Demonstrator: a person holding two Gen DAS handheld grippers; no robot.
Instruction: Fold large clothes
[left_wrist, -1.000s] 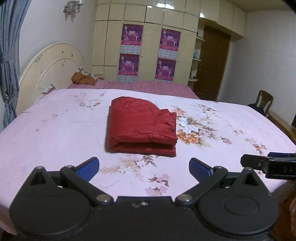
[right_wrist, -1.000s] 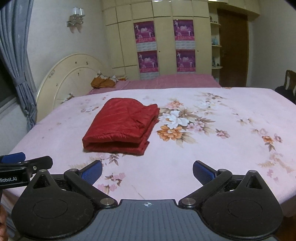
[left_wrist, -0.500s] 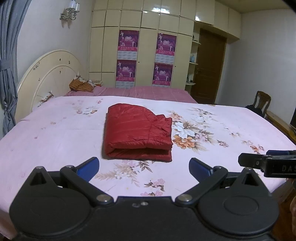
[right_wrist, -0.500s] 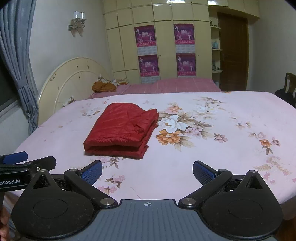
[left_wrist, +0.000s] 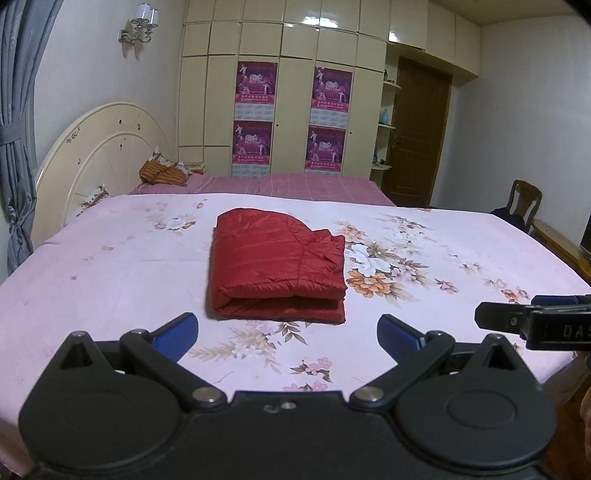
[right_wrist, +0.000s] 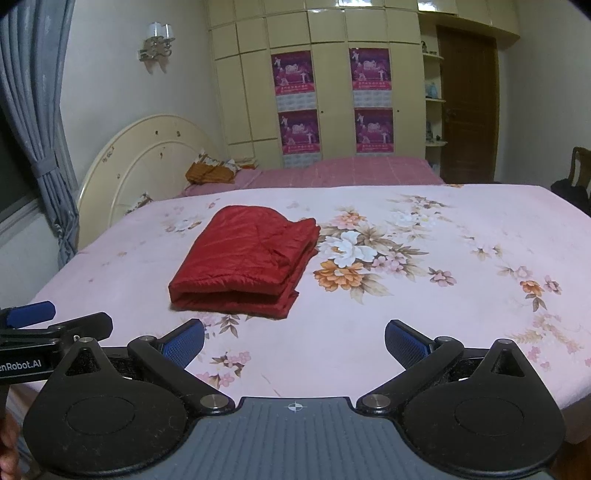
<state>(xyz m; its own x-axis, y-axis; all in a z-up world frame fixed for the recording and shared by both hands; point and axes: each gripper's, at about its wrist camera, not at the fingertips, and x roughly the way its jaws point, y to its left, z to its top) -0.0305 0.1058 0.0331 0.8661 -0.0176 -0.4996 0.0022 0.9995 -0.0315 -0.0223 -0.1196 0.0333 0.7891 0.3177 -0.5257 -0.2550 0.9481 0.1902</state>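
A red quilted jacket (left_wrist: 275, 264) (right_wrist: 245, 260) lies folded into a thick rectangle in the middle of the pink floral bed (left_wrist: 110, 266) (right_wrist: 461, 295). My left gripper (left_wrist: 288, 330) hangs open near the bed's front edge, short of the jacket, with nothing between its blue pads. My right gripper (right_wrist: 295, 339) is open too, likewise held back from the jacket and holding nothing. Each gripper shows at the edge of the other's view: the right gripper's fingers (left_wrist: 532, 321) and the left gripper's fingers (right_wrist: 55, 326).
A cream round headboard (left_wrist: 99, 155) and grey curtain (left_wrist: 16, 147) stand at the left. Behind the bed are a second bed with a checked cover (left_wrist: 295, 184), a cream wardrobe (left_wrist: 295, 92) with posters and a brown door (left_wrist: 417, 133). A wooden chair (left_wrist: 522, 201) is at the right.
Both grippers have drawn back and risen a little from the bed, so the folded jacket looks farther away. The jacket has not moved and both grippers stay open.
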